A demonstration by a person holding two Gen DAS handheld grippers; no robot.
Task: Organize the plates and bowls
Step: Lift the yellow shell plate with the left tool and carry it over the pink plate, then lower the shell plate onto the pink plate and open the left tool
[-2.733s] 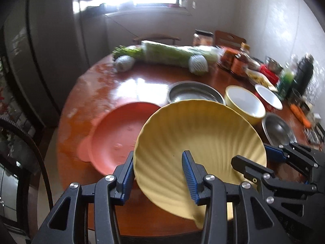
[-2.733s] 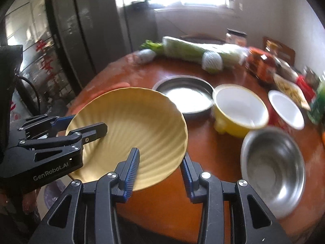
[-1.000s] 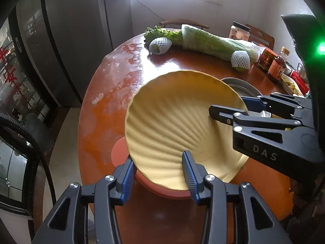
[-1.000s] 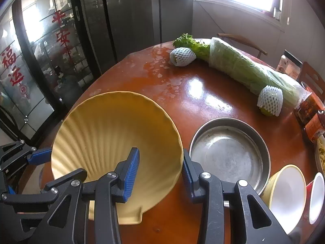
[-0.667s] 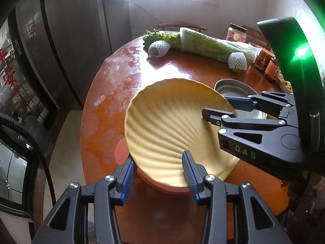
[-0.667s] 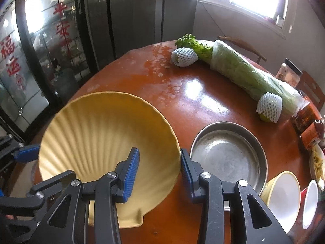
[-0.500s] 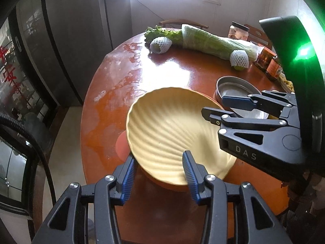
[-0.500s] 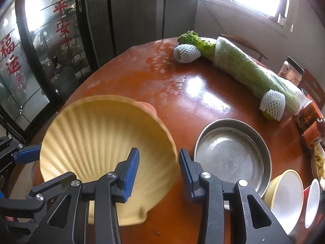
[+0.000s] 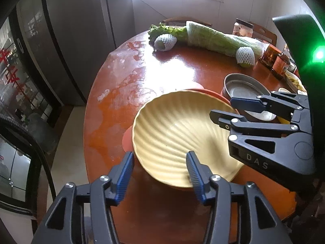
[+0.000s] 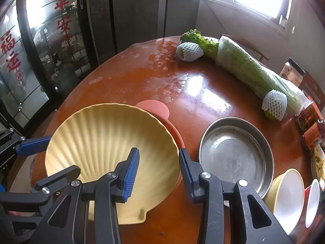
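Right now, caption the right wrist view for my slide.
Yellow shell-shaped plate set onto the red plate, right gripper straddling its rim.

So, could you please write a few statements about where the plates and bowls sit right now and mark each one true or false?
1. The yellow shell-shaped plate sits on top of the pink plate. True.
2. The metal pan is stacked on the yellow shell-shaped plate. False: it stands on the table beside it.
3. The right gripper straddles the shell plate's rim. True.
4. The left gripper, its jaws opening, has the shell plate's near edge between its fingers. True.
5. The wrapped green vegetable lies in the metal pan. False: it lies on the table at the far side.
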